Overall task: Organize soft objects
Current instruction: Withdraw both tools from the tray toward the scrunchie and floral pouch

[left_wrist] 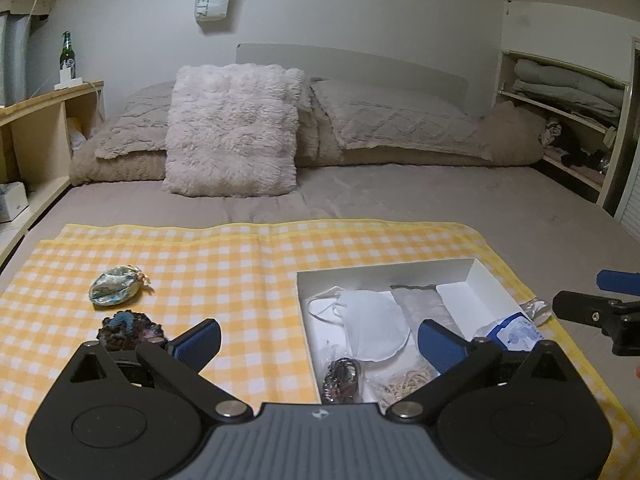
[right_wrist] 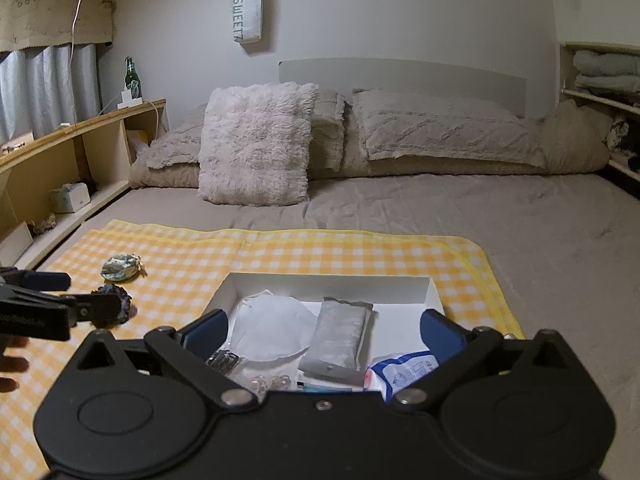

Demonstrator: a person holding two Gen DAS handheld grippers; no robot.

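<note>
Both my tongs hang open and empty: left gripper (left_wrist: 318, 342), right gripper (right_wrist: 324, 330). Below sits a white box (right_wrist: 404, 287) on yellow checked cloth (left_wrist: 224, 264).

Both views: dim indoor light, soft and even, source not visible. Colour cast warm-grey, low contrast. Shadows faint; mild shade under fluffy pillow (left_wrist: 234, 130) and inside white box (right_wrist: 332, 286) wall. No glare. Strong fisheye bending: wall lines and shelves curve toward 3 and 9 o'clock. Black vignette at corners, 1 and 11 o'clock. Fine grain, slight softness toward edges; centre reasonably sharp.
</note>
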